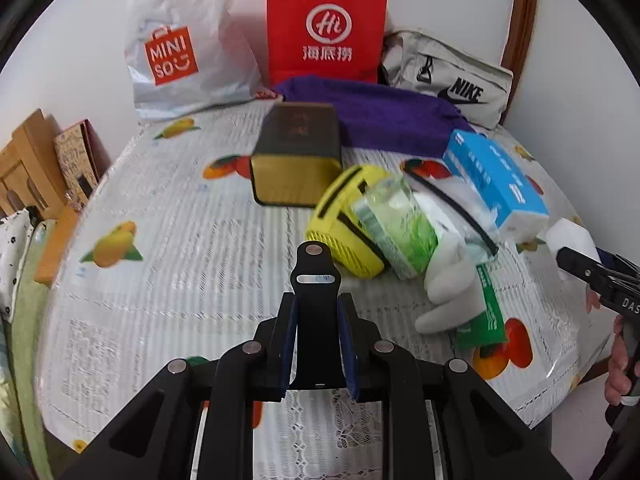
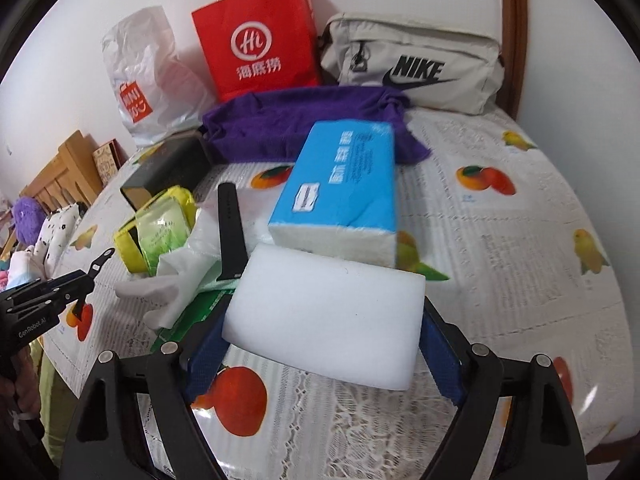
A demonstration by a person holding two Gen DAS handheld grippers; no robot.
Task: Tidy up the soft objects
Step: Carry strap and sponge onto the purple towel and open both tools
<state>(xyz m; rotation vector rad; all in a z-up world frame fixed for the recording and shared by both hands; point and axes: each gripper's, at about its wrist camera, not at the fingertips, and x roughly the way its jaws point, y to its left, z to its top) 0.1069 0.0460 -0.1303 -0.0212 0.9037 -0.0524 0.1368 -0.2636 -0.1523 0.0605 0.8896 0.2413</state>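
Observation:
My left gripper (image 1: 318, 304) is shut on a short black watch strap piece (image 1: 315, 270), held above the fruit-print tablecloth (image 1: 160, 280). In the right wrist view my right gripper (image 2: 325, 332) is shut on a white sponge block (image 2: 332, 288), with the blue pads pressing on both of its ends. Just beyond the sponge lies a blue tissue pack (image 2: 344, 184). A purple towel (image 2: 296, 120) lies behind the pack. A white glove (image 1: 448, 292), a green wipes pack (image 1: 400, 224) and a yellow pouch (image 1: 348, 216) are heaped mid-table. A second black strap (image 2: 231, 232) rests on that heap.
A dark box (image 1: 296, 152) stands left of the heap. Along the wall stand a white Miniso bag (image 1: 180, 40), a red paper bag (image 1: 326, 24) and a grey Nike bag (image 1: 452, 76). Wooden furniture (image 1: 28, 160) lies off the table's left edge.

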